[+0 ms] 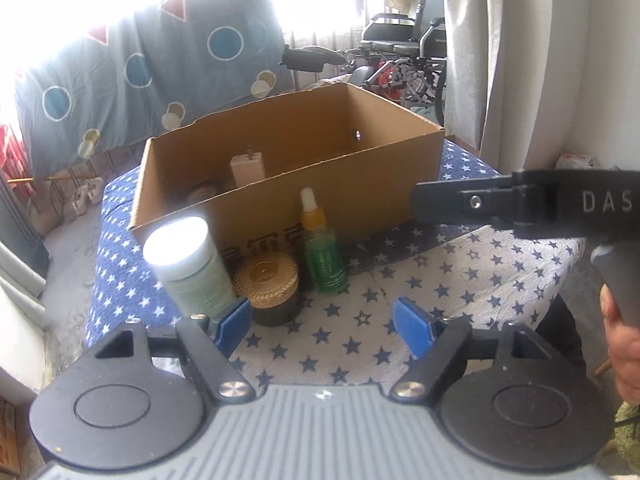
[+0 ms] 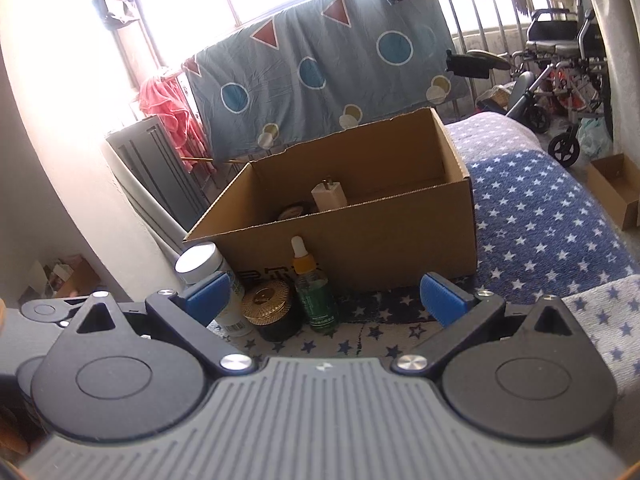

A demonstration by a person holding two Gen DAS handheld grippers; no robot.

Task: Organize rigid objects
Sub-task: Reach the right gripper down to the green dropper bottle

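Right gripper [image 1: 424, 200] reads "DAS"; box [image 1: 280, 216] print unreadable.

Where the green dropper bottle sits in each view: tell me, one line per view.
Left wrist: green dropper bottle stands at centre, against the cardboard box.
Right wrist: bottle stands lower centre, right of the gold-lidded jar.
Shared landmark: the box front wall.

Both wrist views angled down, near, sharing cardboard box [image 1: 280, 184]
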